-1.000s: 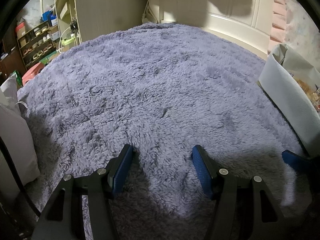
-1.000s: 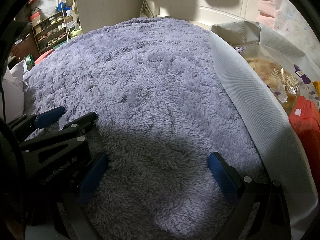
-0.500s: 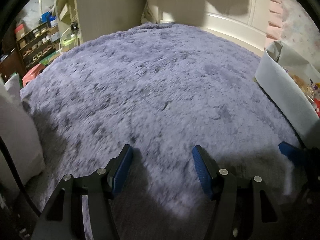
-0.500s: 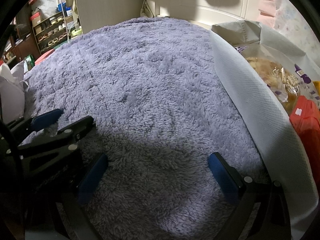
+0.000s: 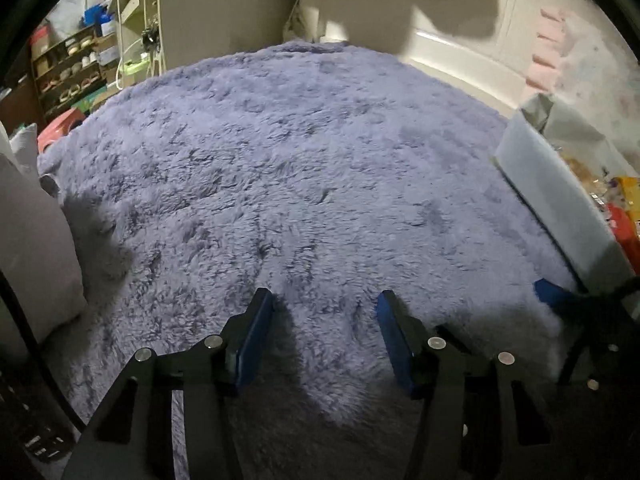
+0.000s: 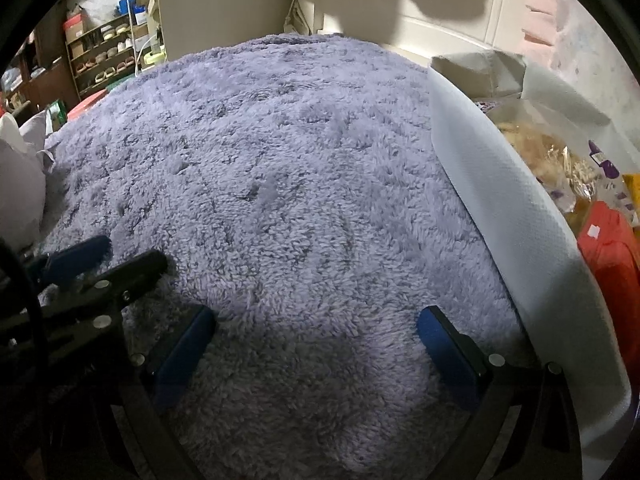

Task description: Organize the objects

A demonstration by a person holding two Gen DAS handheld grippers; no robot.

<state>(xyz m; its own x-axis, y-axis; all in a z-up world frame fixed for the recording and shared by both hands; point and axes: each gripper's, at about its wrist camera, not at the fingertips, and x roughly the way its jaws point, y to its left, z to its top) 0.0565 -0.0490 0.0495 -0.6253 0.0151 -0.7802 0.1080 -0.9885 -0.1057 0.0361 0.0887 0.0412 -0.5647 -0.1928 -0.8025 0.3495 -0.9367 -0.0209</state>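
Home bedroom: fluffy purple blanket (image 6: pixel 288 184) covers a bed, cream headboard (image 6: pixel 440 28) at the far end, white pillow (image 5: pixel 32 248) on the left, cluttered storage shelves (image 6: pixel 104 56) far left, white fabric bin (image 6: pixel 500 200) of snack bags right.

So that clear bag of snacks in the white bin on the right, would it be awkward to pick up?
Probably a little. The clear snack bag looks crinkly and loosely filled, so it would likely sag and shift rather than stay stiff. Its glossy film may slip between the pads. The contents look like light, brittle pieces, so a hard squeeze might crush them. It lies inside the white bin, partly hidden.
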